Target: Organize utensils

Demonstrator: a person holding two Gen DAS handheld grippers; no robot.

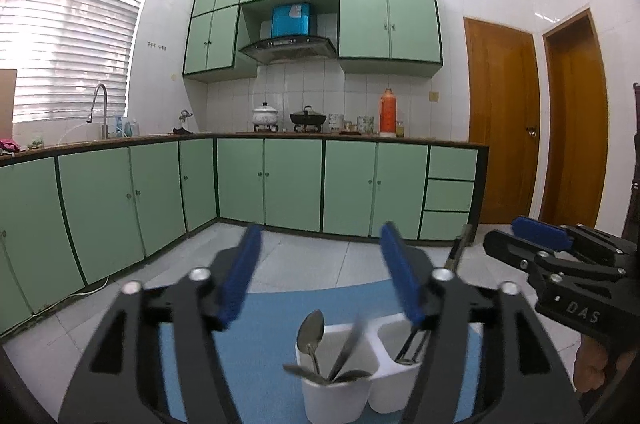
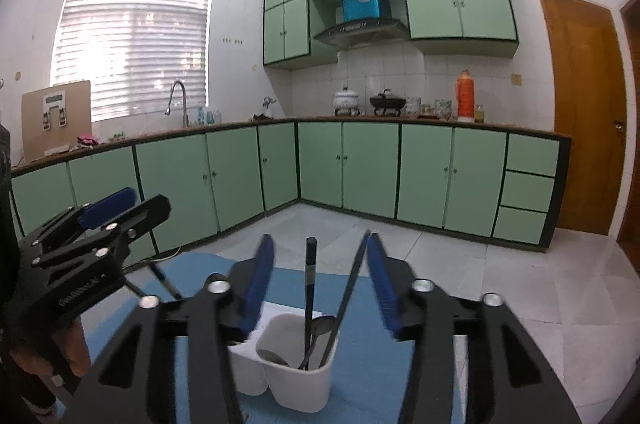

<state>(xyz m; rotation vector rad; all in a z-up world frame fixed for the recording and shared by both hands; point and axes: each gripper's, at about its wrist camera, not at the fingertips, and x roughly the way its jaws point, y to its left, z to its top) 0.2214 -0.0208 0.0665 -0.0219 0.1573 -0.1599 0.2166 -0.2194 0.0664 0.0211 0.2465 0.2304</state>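
A white two-compartment holder (image 1: 352, 396) stands on a blue mat (image 1: 272, 336). Its left compartment holds spoons (image 1: 312, 336), one of them blurred; dark utensils (image 1: 412, 348) lean in the right one. My left gripper (image 1: 320, 244) hangs open above the spoon side with nothing between its blue pads. In the right wrist view the holder (image 2: 296, 388) has two black chopsticks (image 2: 310, 284) standing in its near compartment beside a spoon (image 2: 320, 332). My right gripper (image 2: 320, 244) is open around them, and one chopstick leans close along the right pad without being pinched.
Green kitchen cabinets (image 1: 288, 179) line the far walls, with a sink tap (image 1: 100, 103), pots and an orange flask (image 1: 388, 111) on the counter. Wooden doors (image 1: 500, 119) are at the right. A dark stick (image 2: 164, 280) lies on the mat by the left gripper (image 2: 100, 224). Grey tiled floor lies beyond.
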